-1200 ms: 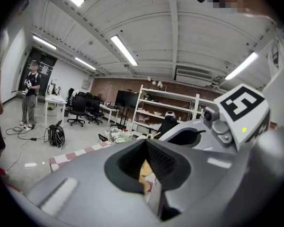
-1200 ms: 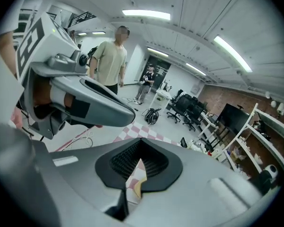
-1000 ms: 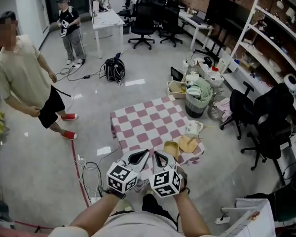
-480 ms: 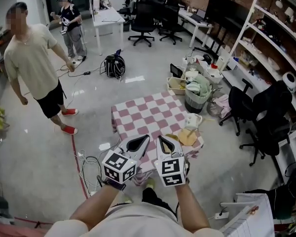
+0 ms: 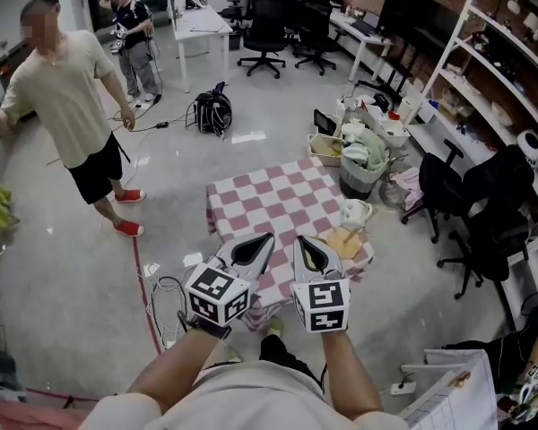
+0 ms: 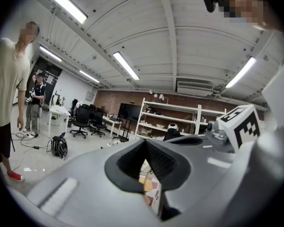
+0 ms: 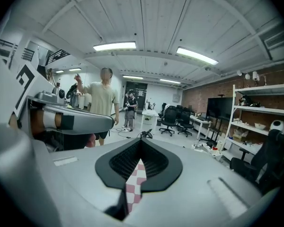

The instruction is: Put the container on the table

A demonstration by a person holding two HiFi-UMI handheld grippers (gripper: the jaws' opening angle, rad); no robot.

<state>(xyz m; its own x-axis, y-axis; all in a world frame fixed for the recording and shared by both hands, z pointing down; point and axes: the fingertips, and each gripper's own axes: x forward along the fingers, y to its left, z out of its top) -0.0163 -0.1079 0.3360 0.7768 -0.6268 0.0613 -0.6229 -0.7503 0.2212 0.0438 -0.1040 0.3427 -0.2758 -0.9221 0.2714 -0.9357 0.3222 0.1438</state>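
Observation:
A low table with a pink-and-white checkered cloth (image 5: 269,206) stands on the floor ahead of me. Near its right edge sit a pale, jug-like container (image 5: 352,213) and a flat tan dish (image 5: 343,241). My left gripper (image 5: 265,238) and right gripper (image 5: 302,241) hang side by side over the table's near edge, both shut with nothing held. In the left gripper view the shut left gripper (image 6: 146,142) frames a sliver of cloth and tan dish (image 6: 147,185). Below the shut right gripper (image 7: 141,141), the right gripper view shows only checkered cloth (image 7: 134,186).
A person in a beige shirt (image 5: 70,92) stands at the left, another person (image 5: 131,27) farther back. Cables (image 5: 166,296) lie left of the table. A full bin (image 5: 362,163), black office chairs (image 5: 484,213), shelves (image 5: 493,83) and a backpack (image 5: 214,111) surround it.
Both grippers have risen slightly toward the table, staying shut. The person in beige has stepped back and to the left, turning away.

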